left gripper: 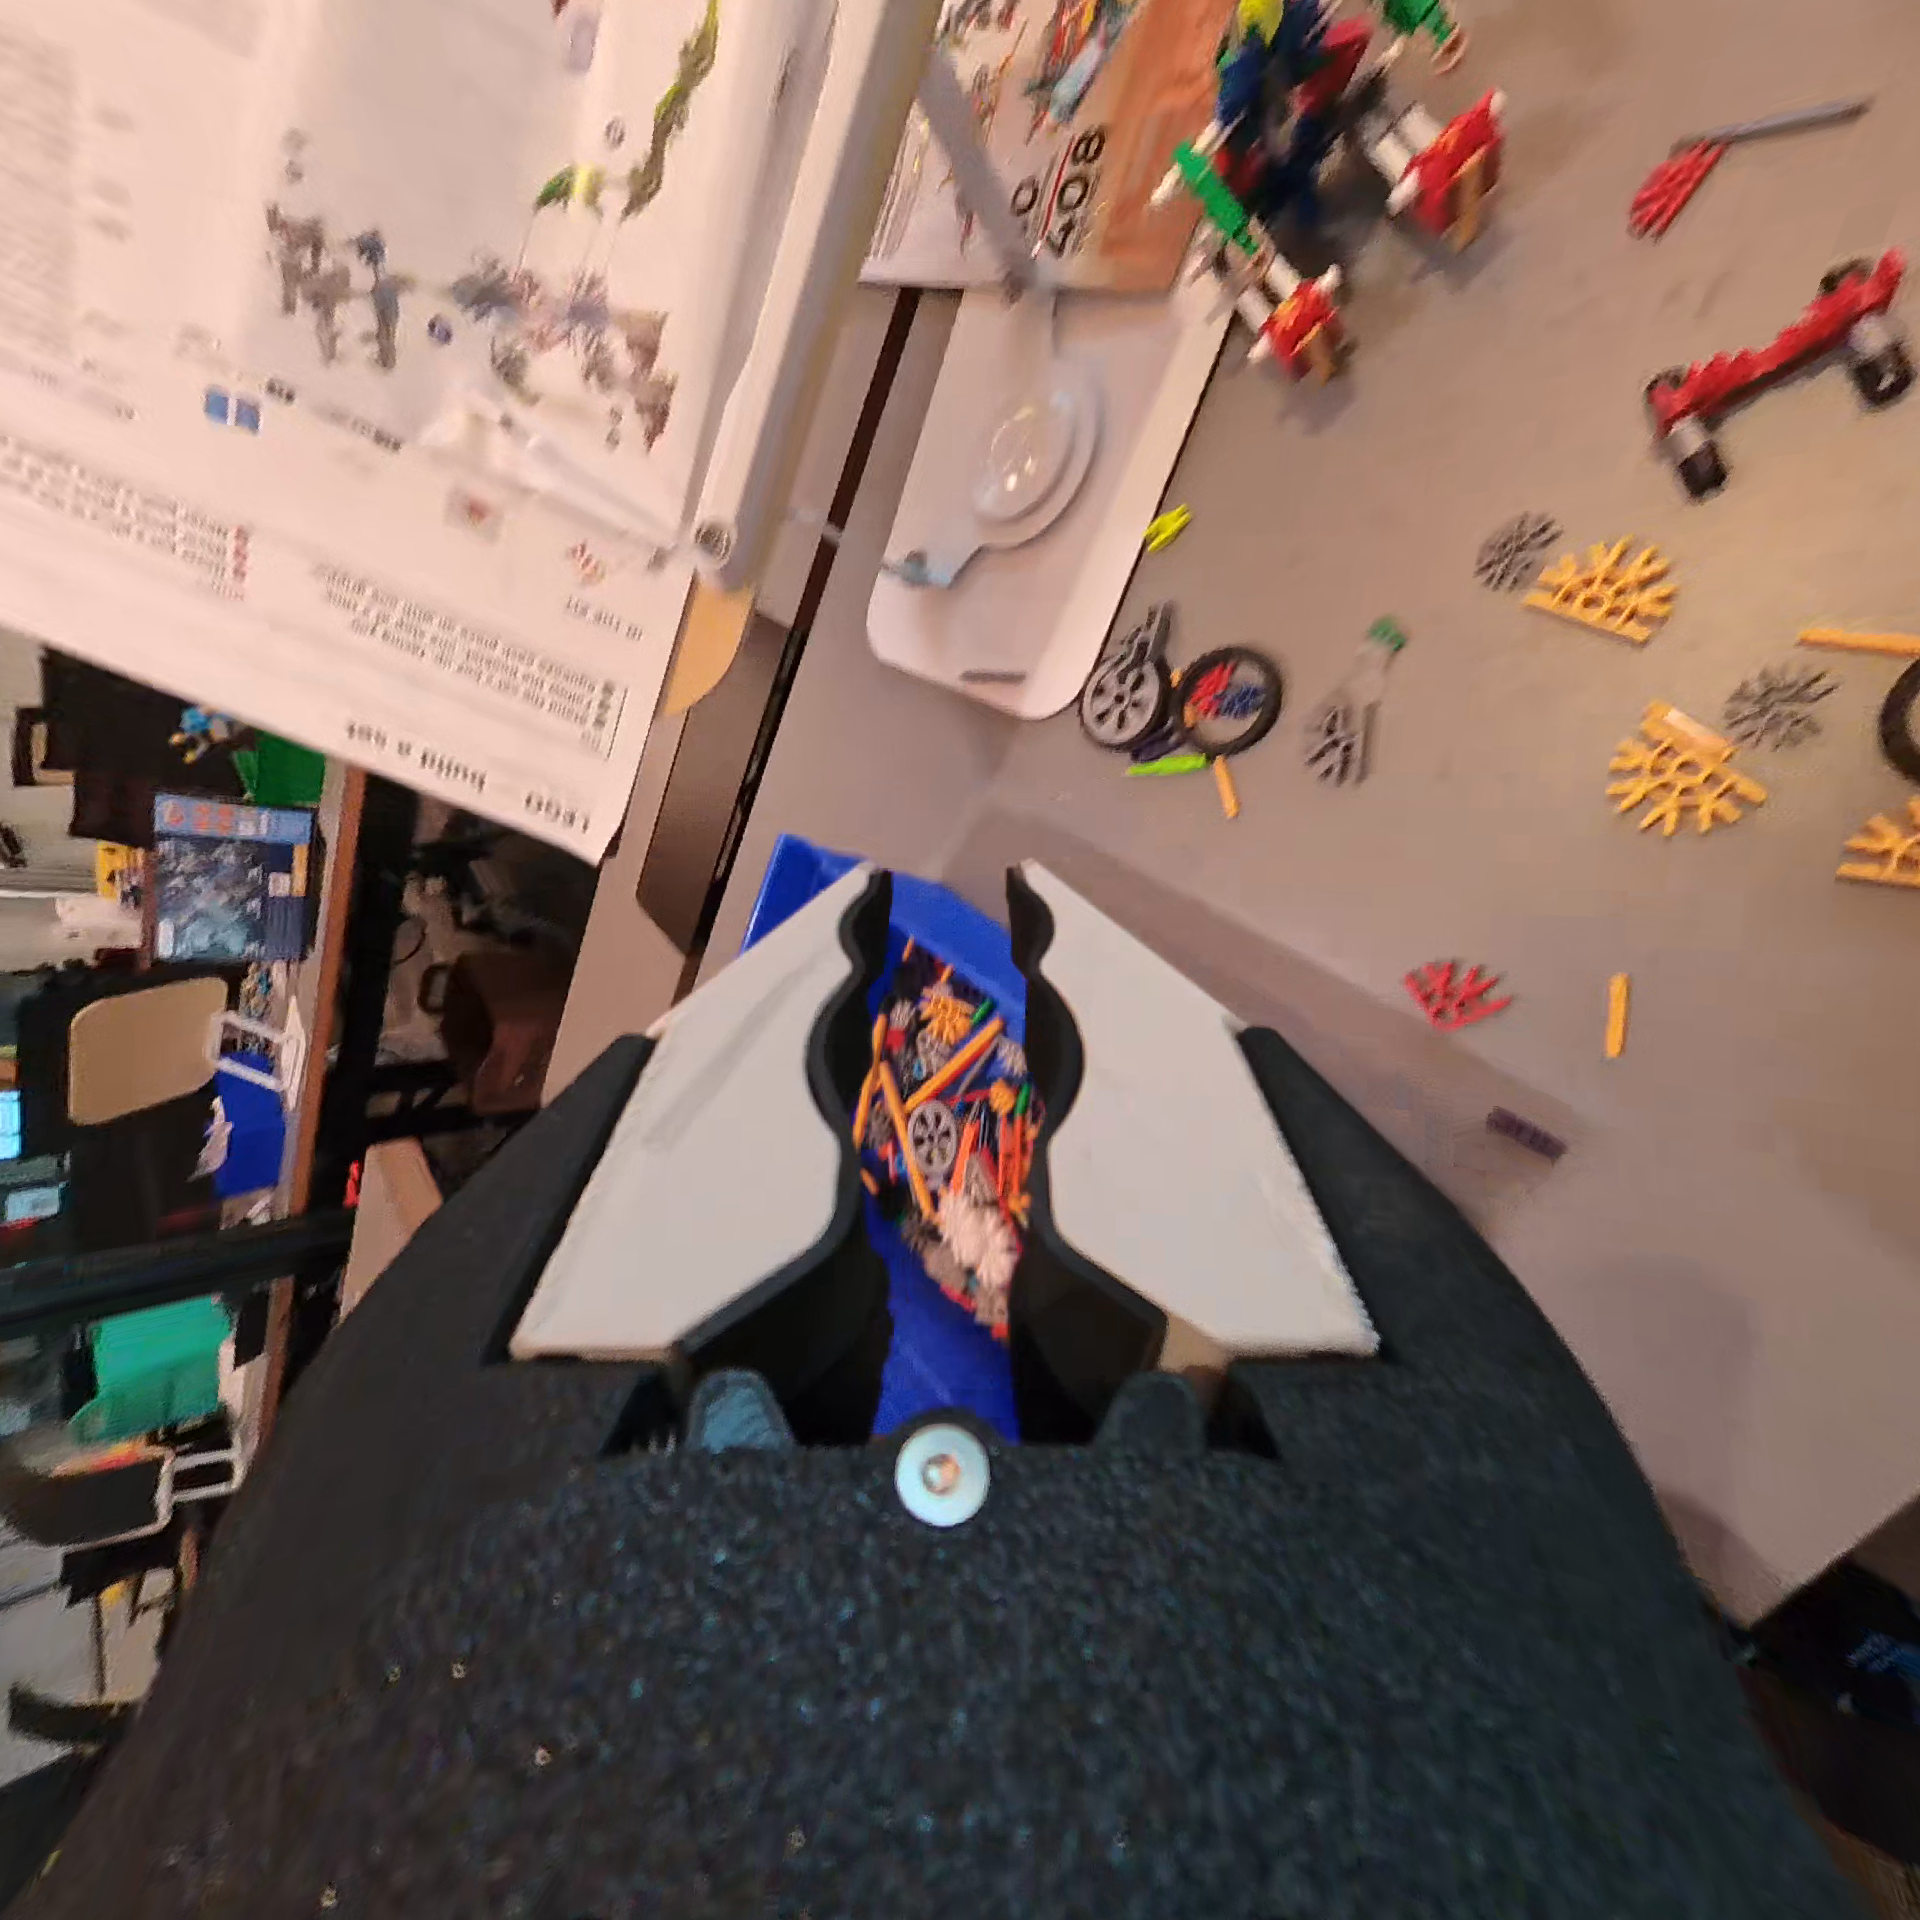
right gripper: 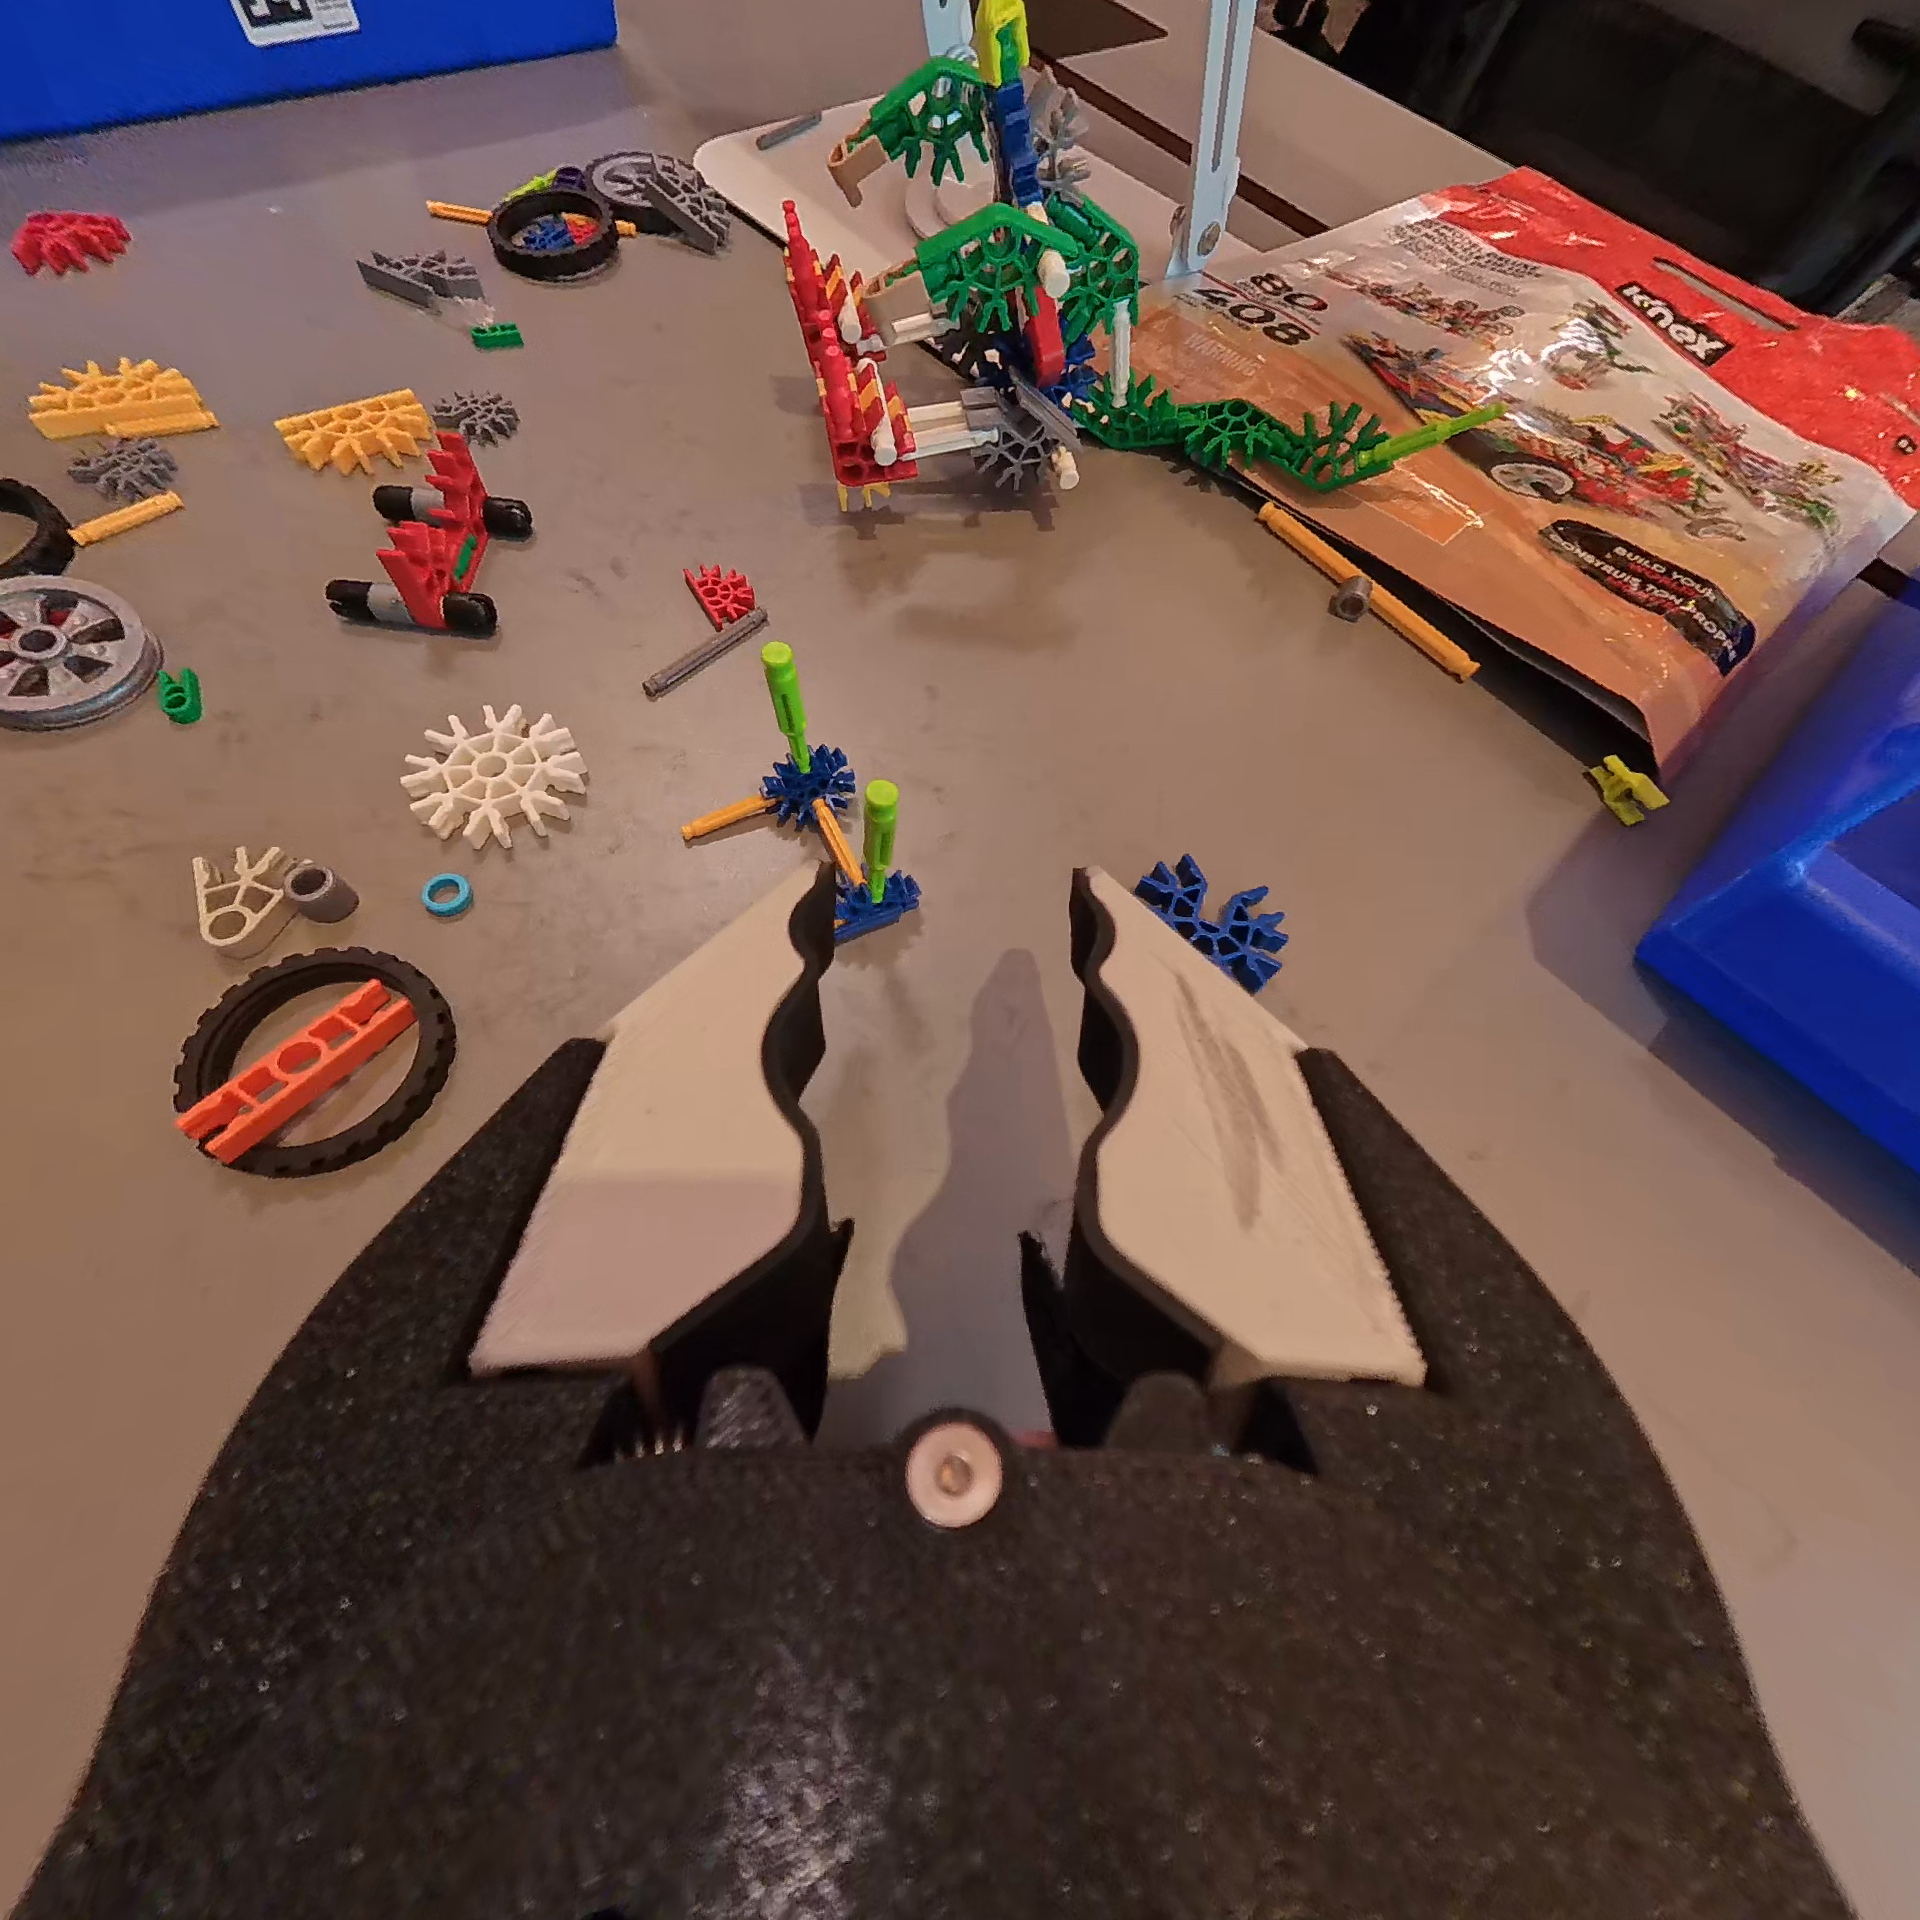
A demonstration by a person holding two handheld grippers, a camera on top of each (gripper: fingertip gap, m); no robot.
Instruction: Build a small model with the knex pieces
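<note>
My left gripper (left gripper: 948,883) is open and empty, held above a blue bin (left gripper: 800,894) full of mixed construction-toy rods and connectors. My right gripper (right gripper: 951,883) is open and empty, low over the grey table (right gripper: 1039,675). Just ahead of its left finger stands a small assembly of blue connectors with green and yellow rods (right gripper: 831,800). A loose blue connector (right gripper: 1216,925) lies beside its right finger. A tall built model of green, red, blue and grey pieces (right gripper: 977,312) stands further back.
Loose parts lie scattered on the left: a white connector (right gripper: 494,774), a black tyre with an orange piece (right gripper: 312,1060), yellow connectors (right gripper: 353,426), a grey wheel (right gripper: 62,655). A toy packaging bag (right gripper: 1538,416) and a blue bin (right gripper: 1818,914) are at right. An instruction sheet on a stand (left gripper: 343,343) hangs over the left view. Across from one pair of fingers to the other is roughly 40 cm.
</note>
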